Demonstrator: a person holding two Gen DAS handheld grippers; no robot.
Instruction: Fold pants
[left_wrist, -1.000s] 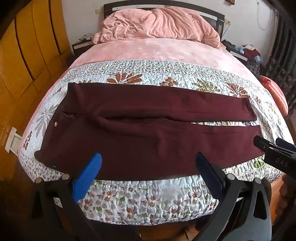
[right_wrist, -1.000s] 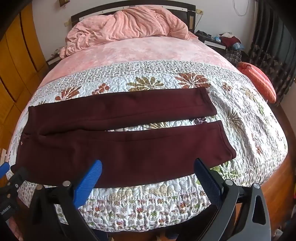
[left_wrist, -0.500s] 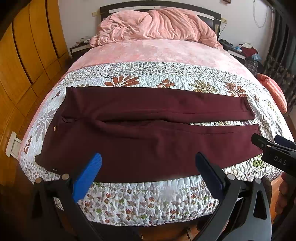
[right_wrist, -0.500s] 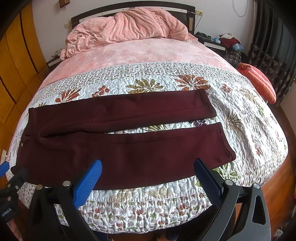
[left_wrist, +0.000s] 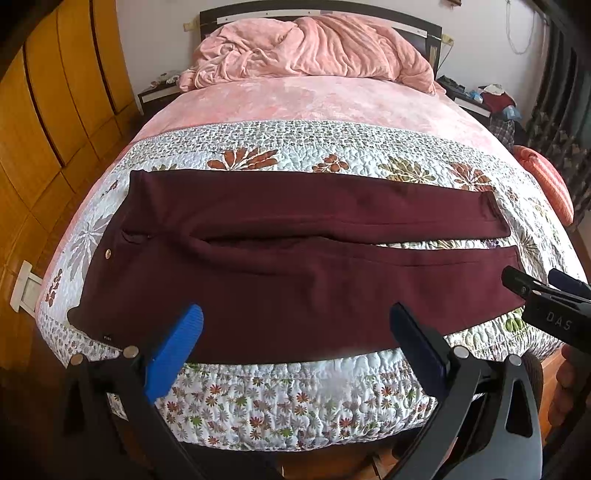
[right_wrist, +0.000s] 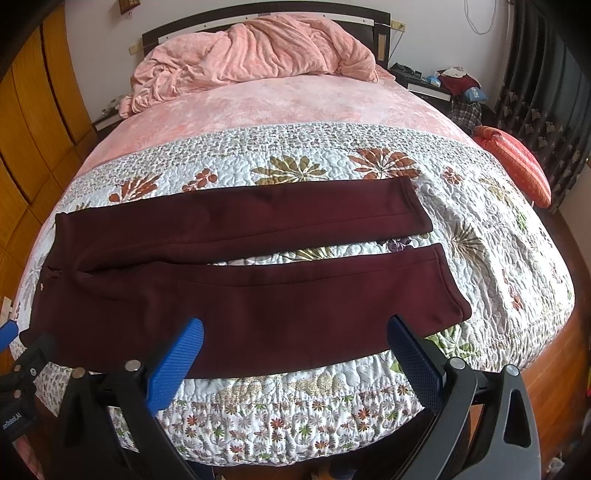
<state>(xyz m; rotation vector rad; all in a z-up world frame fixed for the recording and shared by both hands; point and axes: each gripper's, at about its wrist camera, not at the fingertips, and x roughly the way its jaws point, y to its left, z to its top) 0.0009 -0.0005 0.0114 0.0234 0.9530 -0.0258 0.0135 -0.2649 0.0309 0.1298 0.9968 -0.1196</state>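
Observation:
Dark maroon pants (left_wrist: 288, 266) lie flat across the floral quilt, waistband at the left, both legs stretched to the right with a narrow gap between them; they also show in the right wrist view (right_wrist: 236, 288). My left gripper (left_wrist: 295, 328) is open and empty, hovering at the near edge of the pants by the hip. My right gripper (right_wrist: 295, 339) is open and empty, above the near leg's lower edge. The right gripper's body shows at the right of the left wrist view (left_wrist: 546, 299), beside the near leg's cuff.
The floral quilt (left_wrist: 295, 398) drapes over the bed's near edge. A crumpled pink blanket (left_wrist: 310, 48) is piled at the headboard. An orange pillow (right_wrist: 517, 166) sits at the right. Wooden wardrobe doors (left_wrist: 48, 103) stand at the left, cluttered nightstands at the back.
Both grippers have risen and drawn back a little, so the bed sits lower in both views. The pants have not moved.

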